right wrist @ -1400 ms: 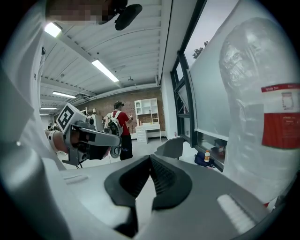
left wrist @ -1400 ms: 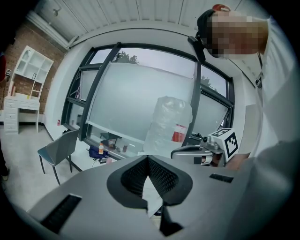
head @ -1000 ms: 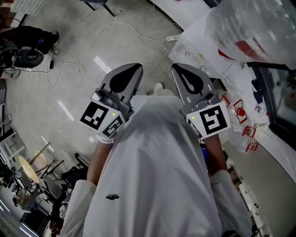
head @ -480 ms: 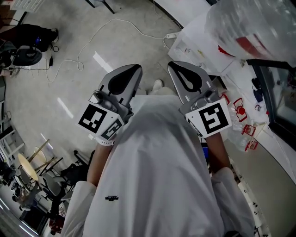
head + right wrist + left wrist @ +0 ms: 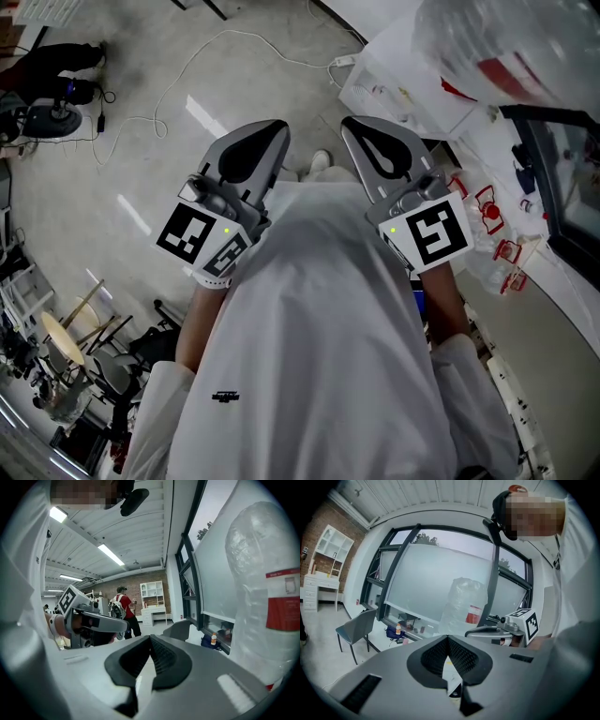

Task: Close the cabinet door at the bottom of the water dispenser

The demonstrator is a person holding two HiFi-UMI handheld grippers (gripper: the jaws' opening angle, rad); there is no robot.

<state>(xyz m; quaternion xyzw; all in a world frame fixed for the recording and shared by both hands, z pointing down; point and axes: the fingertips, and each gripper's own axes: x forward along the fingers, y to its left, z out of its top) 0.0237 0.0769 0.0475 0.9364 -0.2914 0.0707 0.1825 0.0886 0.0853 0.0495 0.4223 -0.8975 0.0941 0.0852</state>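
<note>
head view looks down over a person in a white coat [image 5: 319, 356] holding both grippers out level in front of the chest. the left gripper [image 5: 262, 136] has its jaws pressed together with nothing between them; the left gripper view [image 5: 448, 638] shows the ribbed pads meeting at the tip. the right gripper [image 5: 364, 136] is closed the same way and empty, its pads touching in the right gripper view [image 5: 150, 637]. each carries a marker cube, the left [image 5: 206, 239] and the right [image 5: 429, 236], printed with black-and-white squares.

the water dispenser [image 5: 403, 84] stands ahead and to the person's right, next to the dark-framed window. its white body is just beyond the right gripper, and a large bottle wrapped in clear plastic [image 5: 497, 47] sits on top. the cabinet door at the bottom cannot be made out in any view.

the bottle [image 5: 262, 588] has a red and white label [image 5: 282, 599]; its print is too small to read.
</note>
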